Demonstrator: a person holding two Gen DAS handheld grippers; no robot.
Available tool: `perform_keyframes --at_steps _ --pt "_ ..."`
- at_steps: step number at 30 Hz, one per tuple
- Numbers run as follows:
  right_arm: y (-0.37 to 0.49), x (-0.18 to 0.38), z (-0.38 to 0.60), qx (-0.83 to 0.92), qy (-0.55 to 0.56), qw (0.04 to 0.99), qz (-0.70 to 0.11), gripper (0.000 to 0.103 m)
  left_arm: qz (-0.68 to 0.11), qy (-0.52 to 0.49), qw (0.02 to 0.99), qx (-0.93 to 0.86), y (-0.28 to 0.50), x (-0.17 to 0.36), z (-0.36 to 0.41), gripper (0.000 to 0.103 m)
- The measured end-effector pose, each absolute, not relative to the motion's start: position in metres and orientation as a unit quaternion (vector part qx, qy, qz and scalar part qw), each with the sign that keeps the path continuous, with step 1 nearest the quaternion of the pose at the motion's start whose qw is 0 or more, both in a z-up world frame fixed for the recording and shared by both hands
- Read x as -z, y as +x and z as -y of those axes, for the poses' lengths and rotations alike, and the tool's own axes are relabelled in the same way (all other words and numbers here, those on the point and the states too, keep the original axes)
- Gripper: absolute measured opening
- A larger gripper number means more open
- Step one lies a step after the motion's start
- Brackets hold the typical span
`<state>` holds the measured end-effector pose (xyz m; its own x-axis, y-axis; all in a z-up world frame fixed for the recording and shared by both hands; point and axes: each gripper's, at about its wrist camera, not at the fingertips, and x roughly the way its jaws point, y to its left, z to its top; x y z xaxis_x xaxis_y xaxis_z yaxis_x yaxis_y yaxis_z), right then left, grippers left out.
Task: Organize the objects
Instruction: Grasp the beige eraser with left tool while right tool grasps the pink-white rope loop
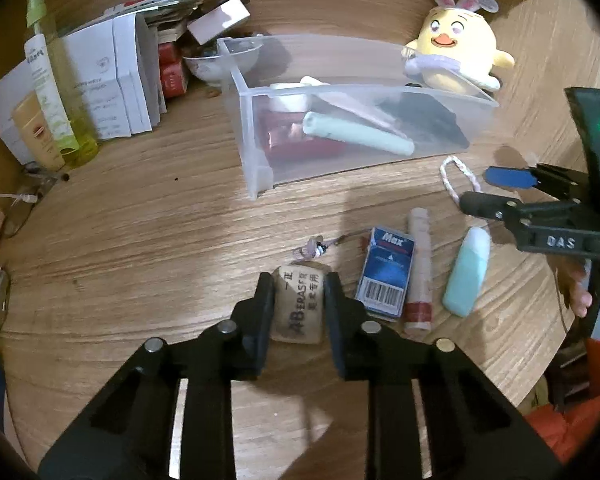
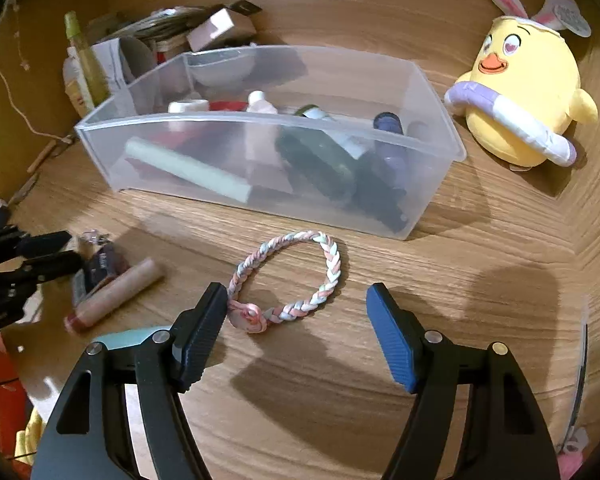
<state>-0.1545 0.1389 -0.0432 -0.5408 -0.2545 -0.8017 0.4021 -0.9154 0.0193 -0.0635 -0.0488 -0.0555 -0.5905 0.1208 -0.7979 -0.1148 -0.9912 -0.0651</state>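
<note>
In the left wrist view, the left gripper (image 1: 298, 300) is closed narrow around a tan eraser (image 1: 299, 307) with printed letters; both fingers touch its sides, and the eraser lies on the wooden surface (image 1: 140, 232). Just to the right of it lie a blue staple box (image 1: 387, 276), a pink tube with a red cap (image 1: 419, 270) and a mint-green small bottle (image 1: 468, 277), side by side. A small charm on a cord (image 1: 314, 249) lies just behind the eraser.

In the right wrist view, the right gripper (image 2: 296, 340) is spread wide and holds nothing. Its left finger (image 2: 204, 336) touches, or nearly touches, the knot end of a braided pastel bracelet (image 2: 300, 280), which lies flat on the surface between the fingers and the bin.

Farther away stands a clear plastic bin (image 2: 148, 120) that contains a pale green tube (image 2: 188, 170), dark items and small bottles. To the right of the bin sits a yellow chick plush (image 2: 528, 92) with rabbit ears. Behind the bin on the left are white boxes (image 1: 112, 76), a white bowl (image 1: 220, 62) and a yellow-green spray bottle (image 1: 56, 92).
</note>
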Motion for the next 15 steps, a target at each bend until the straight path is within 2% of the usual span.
perform_keyframes --at_steps 2,4,5,7,8,15 --pt "-0.157 0.043 -0.141 0.875 0.439 0.186 -0.082 0.067 0.006 -0.446 0.063 -0.893 -0.060 0.056 0.049 0.023" --pt "-0.158 0.042 -0.142 0.878 0.434 0.184 -0.079 0.049 0.014 -0.446 0.060 -0.893 -0.057 0.056 0.052 0.023" --pt "-0.159 0.042 -0.143 0.879 0.433 0.185 -0.076 0.044 0.019 -0.446 0.060 -0.893 -0.056 0.056 0.054 0.023" --pt "-0.159 0.041 -0.145 0.881 0.431 0.182 -0.071 0.020 0.030 -0.446 0.060 -0.892 -0.054 0.055 0.057 0.023" --pt "-0.160 0.041 -0.146 0.881 0.431 0.184 -0.066 0.015 0.035 -0.446 0.057 -0.893 -0.054 0.055 0.059 0.023" --pt "-0.146 0.032 -0.151 0.890 0.411 0.191 -0.051 0.009 0.048 -0.426 0.053 -0.902 -0.050 0.041 0.059 0.023"
